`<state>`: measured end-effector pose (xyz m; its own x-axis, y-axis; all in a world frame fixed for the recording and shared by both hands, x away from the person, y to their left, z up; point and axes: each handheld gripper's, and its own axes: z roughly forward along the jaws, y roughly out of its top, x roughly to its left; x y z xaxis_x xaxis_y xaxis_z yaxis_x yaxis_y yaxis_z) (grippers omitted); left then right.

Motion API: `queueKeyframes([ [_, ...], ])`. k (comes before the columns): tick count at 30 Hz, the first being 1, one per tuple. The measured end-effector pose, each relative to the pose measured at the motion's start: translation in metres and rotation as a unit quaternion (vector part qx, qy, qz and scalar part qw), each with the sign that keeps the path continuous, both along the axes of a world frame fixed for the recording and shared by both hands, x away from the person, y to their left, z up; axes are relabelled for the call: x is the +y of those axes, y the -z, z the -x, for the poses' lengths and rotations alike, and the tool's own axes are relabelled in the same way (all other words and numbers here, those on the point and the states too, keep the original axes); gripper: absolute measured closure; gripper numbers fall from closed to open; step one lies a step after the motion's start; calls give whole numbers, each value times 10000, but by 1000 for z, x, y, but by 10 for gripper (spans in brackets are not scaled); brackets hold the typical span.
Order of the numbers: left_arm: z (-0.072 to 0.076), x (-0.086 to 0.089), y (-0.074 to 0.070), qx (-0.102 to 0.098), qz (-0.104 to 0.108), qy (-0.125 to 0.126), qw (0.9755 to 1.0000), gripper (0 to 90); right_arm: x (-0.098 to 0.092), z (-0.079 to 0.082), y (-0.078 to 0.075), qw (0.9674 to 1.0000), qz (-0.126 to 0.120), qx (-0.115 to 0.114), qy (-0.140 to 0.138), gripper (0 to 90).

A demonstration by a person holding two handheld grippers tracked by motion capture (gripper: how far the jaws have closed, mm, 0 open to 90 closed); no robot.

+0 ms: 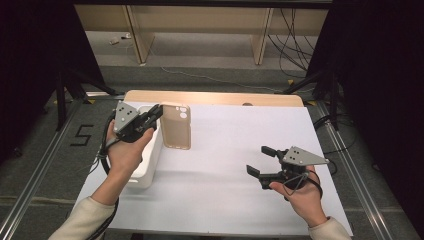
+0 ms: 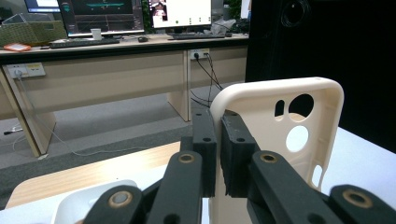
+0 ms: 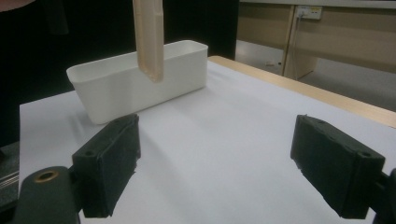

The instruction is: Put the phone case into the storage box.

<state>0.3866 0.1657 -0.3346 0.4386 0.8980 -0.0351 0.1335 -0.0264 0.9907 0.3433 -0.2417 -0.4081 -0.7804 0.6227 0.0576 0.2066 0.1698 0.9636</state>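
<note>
Clearly, the only readable writing is a black "5" marked on the grey floor at the left of the high view. Screens are glowing at the top of the left gripper view, but their text is too small to read.

Left of centre in the high view, the left gripper is pinching the edge of a beige phone case and holding it up in the air, just beside the white bin. In the left gripper view its jaws are pressing tight on the phone case rim, camera cut-outs at the upper right; the bottom of the case is cut off by the frame. In the right gripper view the phone case is hanging edge-on at the upper left, its top cut off.

At the lower right of the high view, the right gripper is hovering over the white table, jaws standing wide apart with nothing between them.

The white bin is sitting at the table's left edge, partly hidden behind the left hand in the high view. In the right gripper view the bin is showing only its outer wall, so its contents cannot be made out.
</note>
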Motion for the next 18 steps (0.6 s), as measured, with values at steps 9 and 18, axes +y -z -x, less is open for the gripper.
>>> queueKeyframes([
  [9,-4,6,-1,30,-13,-13,10000,850,1,2,1,9999,55,87,7,169],
  [18,-8,10,-5,-3,-24,-49,10000,851,1,1,1,10000,91,-10,0,170],
])
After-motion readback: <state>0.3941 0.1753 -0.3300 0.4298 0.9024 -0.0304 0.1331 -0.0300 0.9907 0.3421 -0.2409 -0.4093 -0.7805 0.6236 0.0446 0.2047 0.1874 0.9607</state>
